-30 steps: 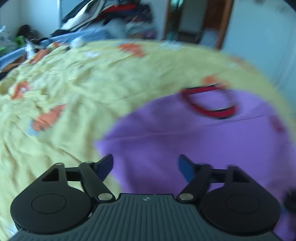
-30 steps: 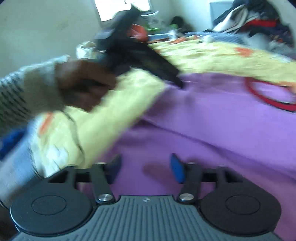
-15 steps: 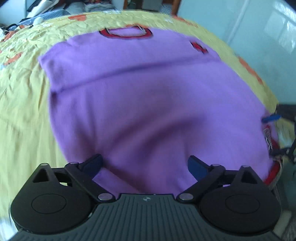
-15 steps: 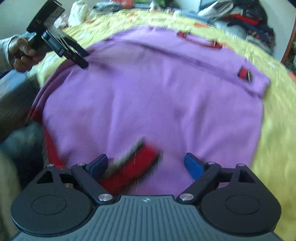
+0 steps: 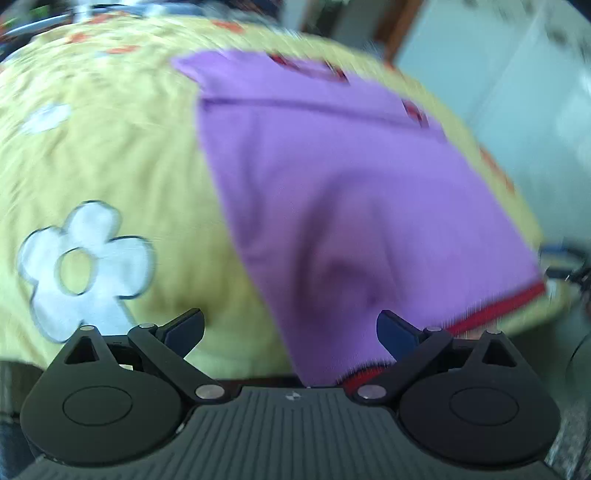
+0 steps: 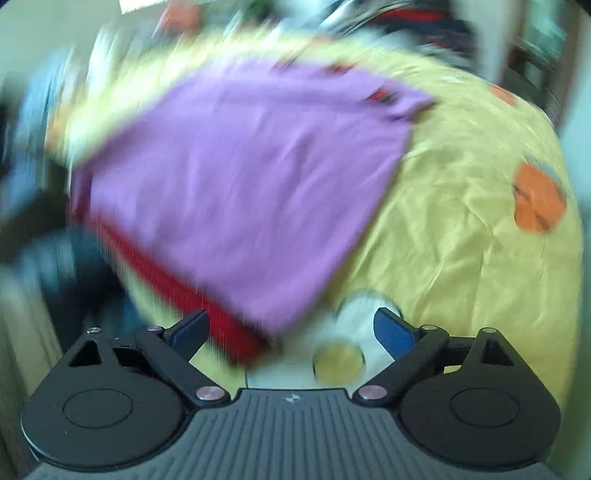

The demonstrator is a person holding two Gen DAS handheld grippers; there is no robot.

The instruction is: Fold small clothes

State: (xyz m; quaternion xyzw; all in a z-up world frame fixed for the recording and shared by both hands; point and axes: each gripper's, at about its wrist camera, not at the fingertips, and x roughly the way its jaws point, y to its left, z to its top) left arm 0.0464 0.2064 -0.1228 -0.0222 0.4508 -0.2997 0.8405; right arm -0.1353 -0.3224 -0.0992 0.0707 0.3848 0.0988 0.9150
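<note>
A purple shirt (image 5: 332, 177) with a red hem (image 5: 491, 310) lies flat on the yellow bedspread (image 5: 110, 158), its red-trimmed collar at the far end. My left gripper (image 5: 290, 326) is open and empty, at the shirt's near left hem corner. In the right wrist view the same shirt (image 6: 251, 177) shows with its red hem (image 6: 177, 284) near. My right gripper (image 6: 291, 328) is open and empty at the near right hem corner. Both views are blurred by motion.
The bedspread carries a white flower print (image 5: 85, 266) and orange patches (image 6: 539, 203). A pile of clothes (image 6: 399, 18) lies beyond the bed. A pale wall (image 5: 517, 92) and a doorway stand to the right.
Both grippers have pulled back toward the shirt's hem, the left toward its left corner, the right toward its right corner. Both stay open.
</note>
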